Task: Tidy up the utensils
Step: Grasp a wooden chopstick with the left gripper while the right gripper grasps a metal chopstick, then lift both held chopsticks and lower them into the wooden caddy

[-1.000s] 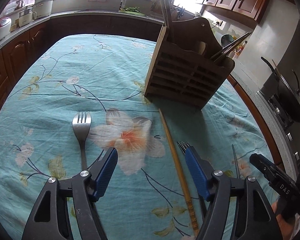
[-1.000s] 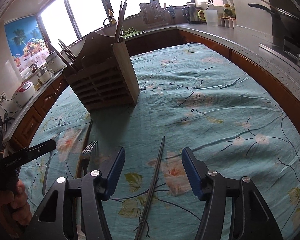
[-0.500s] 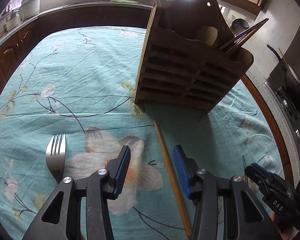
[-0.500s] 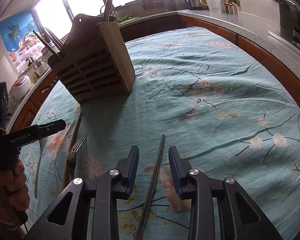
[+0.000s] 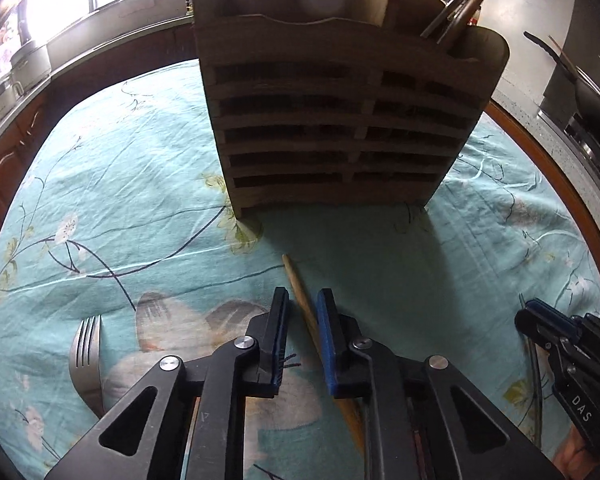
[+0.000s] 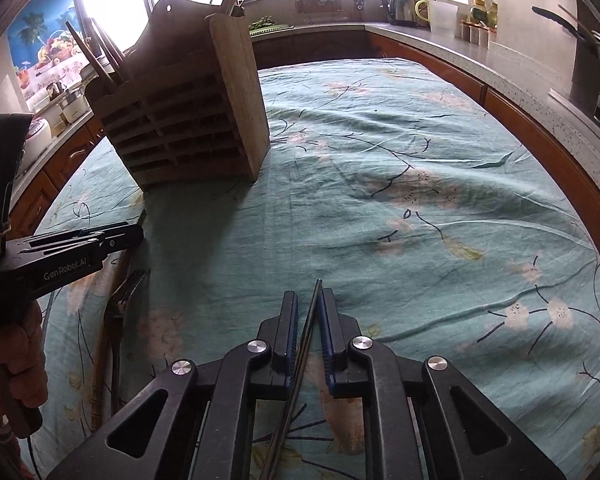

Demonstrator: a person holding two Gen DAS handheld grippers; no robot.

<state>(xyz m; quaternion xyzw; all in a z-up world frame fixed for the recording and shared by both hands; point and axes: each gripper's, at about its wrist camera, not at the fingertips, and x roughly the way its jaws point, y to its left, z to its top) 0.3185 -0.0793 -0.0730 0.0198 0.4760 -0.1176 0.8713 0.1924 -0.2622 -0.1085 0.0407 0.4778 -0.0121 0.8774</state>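
Observation:
A wooden slatted utensil holder (image 5: 340, 120) stands on the teal floral tablecloth (image 5: 140, 184) with several utensils in it; it also shows in the right wrist view (image 6: 188, 120). My left gripper (image 5: 303, 300) has its jaws narrowed around a wooden chopstick (image 5: 298, 284) lying on the cloth, with a small gap on the left side. My right gripper (image 6: 309, 300) is shut on a dark metal chopstick (image 6: 306, 328). A silver fork (image 5: 85, 356) lies at the left. A second, dark fork (image 6: 120, 300) lies left of the right gripper.
The right gripper's body (image 5: 568, 360) shows at the lower right of the left wrist view, the left gripper's body (image 6: 60, 256) at the left of the right wrist view. A kitchen counter (image 6: 440, 36) with a kettle and jars runs behind. A wok (image 5: 588, 92) sits at the right.
Both grippers moved forward toward the holder and closed: the left narrowed around the wooden chopstick, the right shut on the dark chopstick. The holder now looms closer.

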